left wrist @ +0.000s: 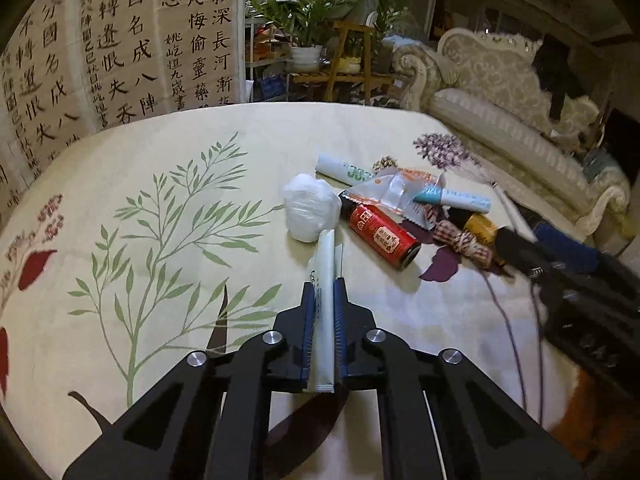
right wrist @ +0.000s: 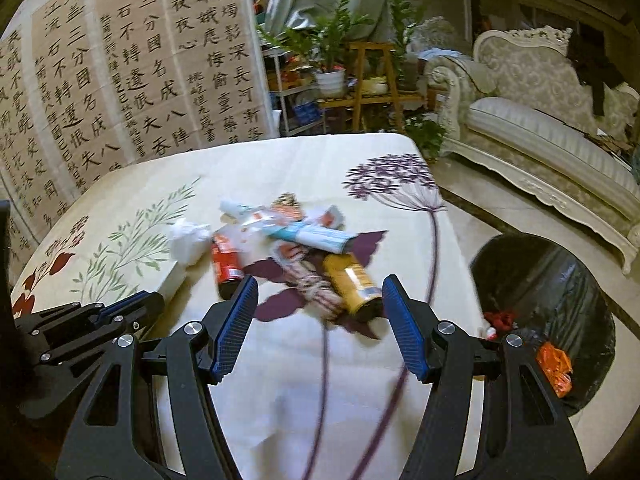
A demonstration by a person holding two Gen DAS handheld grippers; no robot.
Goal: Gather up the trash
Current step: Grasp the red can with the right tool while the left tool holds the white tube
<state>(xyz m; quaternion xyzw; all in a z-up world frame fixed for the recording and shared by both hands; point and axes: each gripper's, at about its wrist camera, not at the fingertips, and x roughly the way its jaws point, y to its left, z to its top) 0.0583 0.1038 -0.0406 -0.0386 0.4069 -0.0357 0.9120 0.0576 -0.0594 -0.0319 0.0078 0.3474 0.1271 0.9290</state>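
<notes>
My left gripper [left wrist: 323, 286] is shut on a long white paper sachet [left wrist: 325, 280], held just above the cloth near a crumpled white tissue [left wrist: 310, 208]. A trash pile lies on the table: a red can [left wrist: 382, 236], a white tube [left wrist: 346, 170], a clear wrapper [left wrist: 394, 190], a blue-capped tube [left wrist: 452, 198], a yellow can [left wrist: 482, 228] and a rope bundle [left wrist: 466, 244]. My right gripper [right wrist: 316, 294] is open and empty, just short of the yellow can [right wrist: 352, 280] and rope bundle [right wrist: 316, 286]. The left gripper [right wrist: 120, 312] shows at the left of the right wrist view.
A black-lined trash bin [right wrist: 552, 280] with some red wrappers inside stands on the floor right of the table. The floral tablecloth [left wrist: 160, 200] covers the table. A calligraphy screen [right wrist: 120, 80], potted plants [right wrist: 332, 52] and a sofa [right wrist: 540, 120] stand behind.
</notes>
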